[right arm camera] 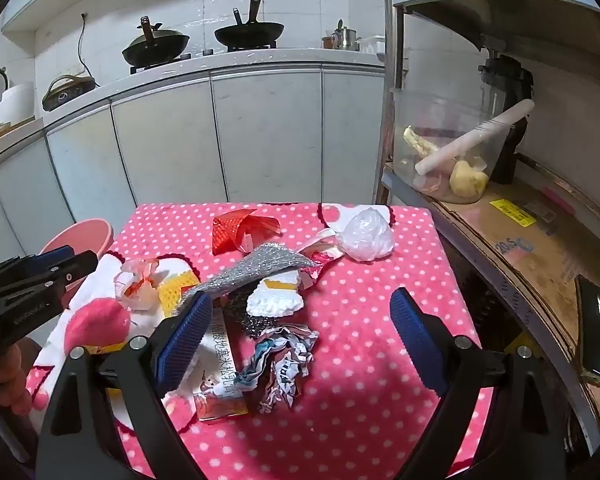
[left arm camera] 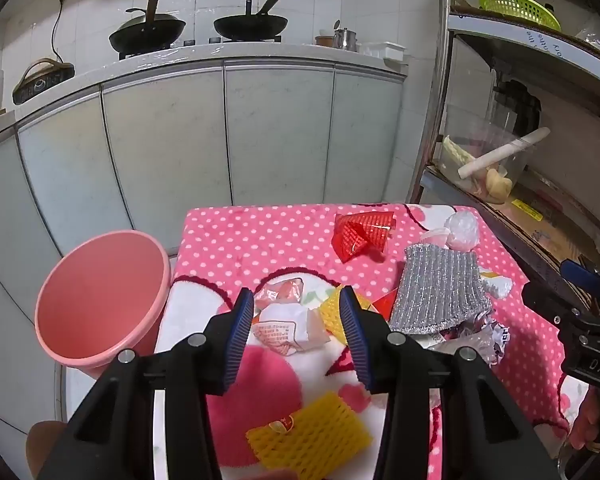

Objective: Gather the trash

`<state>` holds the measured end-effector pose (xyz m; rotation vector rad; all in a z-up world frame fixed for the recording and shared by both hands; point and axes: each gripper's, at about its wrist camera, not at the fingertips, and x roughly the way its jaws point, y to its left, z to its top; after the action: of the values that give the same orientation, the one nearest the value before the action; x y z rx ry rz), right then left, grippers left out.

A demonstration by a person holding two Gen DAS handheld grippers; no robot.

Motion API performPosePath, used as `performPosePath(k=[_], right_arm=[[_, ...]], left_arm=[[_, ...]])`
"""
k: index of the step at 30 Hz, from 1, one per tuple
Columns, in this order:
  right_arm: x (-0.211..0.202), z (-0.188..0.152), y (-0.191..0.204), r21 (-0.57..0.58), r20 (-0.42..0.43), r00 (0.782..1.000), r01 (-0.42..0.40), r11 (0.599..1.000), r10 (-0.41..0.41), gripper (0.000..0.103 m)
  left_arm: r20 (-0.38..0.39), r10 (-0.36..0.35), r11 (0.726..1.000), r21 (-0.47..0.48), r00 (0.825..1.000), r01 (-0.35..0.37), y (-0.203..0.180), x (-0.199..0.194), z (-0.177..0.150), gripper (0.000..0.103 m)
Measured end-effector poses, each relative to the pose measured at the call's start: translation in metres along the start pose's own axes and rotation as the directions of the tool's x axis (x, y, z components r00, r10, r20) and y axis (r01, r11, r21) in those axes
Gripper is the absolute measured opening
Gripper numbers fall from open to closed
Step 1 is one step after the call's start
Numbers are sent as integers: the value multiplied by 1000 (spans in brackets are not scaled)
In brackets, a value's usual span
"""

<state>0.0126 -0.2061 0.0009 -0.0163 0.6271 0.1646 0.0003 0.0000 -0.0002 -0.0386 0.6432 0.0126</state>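
Trash lies on a pink polka-dot table (left arm camera: 228,236) (right arm camera: 360,312). My left gripper (left arm camera: 296,304) is open and empty, its fingertips either side of a crumpled white and pink wrapper (left arm camera: 284,326) (right arm camera: 138,286). A yellow foam net (left arm camera: 308,440) lies under it. My right gripper (right arm camera: 300,312) is open wide and empty above a crumpled printed wrapper (right arm camera: 284,364) and a flat carton (right arm camera: 220,384). A silver scouring cloth (left arm camera: 440,292) (right arm camera: 252,268), red foil (left arm camera: 360,232) (right arm camera: 240,228) and a white plastic bag (right arm camera: 366,234) lie farther back. A pink bin (left arm camera: 100,296) (right arm camera: 80,236) stands left of the table.
A metal shelf rack (right arm camera: 500,216) stands right of the table, holding a clear tub (right arm camera: 452,144) with a rolling pin. White kitchen cabinets (left arm camera: 220,140) with woks on the counter stand behind. A green basket (left arm camera: 520,4) sits on the upper shelf.
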Motion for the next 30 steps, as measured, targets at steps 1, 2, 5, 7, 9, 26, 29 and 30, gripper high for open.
performPosePath(k=[1, 2, 5, 7, 9, 26, 29, 30], right_arm=[[0, 0, 0, 0, 0, 1000, -1, 1000, 1, 91], [0, 0, 1, 0, 0, 1000, 0, 1000, 0, 91], [0, 0, 2, 1, 0, 1000, 2, 1000, -2, 91], [0, 0, 2, 1, 0, 1000, -2, 1000, 2, 91], [0, 0, 2, 2, 2, 1000, -2, 1000, 2, 91], [0, 0, 2, 4, 2, 1000, -4, 1000, 4, 91], [-1, -1, 3, 4, 1, 1000, -3, 1000, 3, 91], [-1, -1, 4, 5, 2, 1000, -3, 1000, 3, 91]], left_arm=[[-1, 0, 1000, -1, 1000, 0, 0, 0, 0, 44], [0, 0, 1000, -1, 1000, 0, 0, 0, 0, 44], [2, -1, 1000, -2, 1000, 1, 0, 0, 0, 44], [2, 2, 1000, -1, 1000, -2, 0, 0, 0, 44], [0, 5, 1000, -1, 1000, -5, -1, 1, 0, 44], [-13, 11, 1000, -5, 1000, -11, 2, 6, -4, 44], [-15, 10, 1000, -5, 1000, -10, 2, 6, -4, 44], [-15, 10, 1000, -5, 1000, -10, 2, 6, -4, 44]])
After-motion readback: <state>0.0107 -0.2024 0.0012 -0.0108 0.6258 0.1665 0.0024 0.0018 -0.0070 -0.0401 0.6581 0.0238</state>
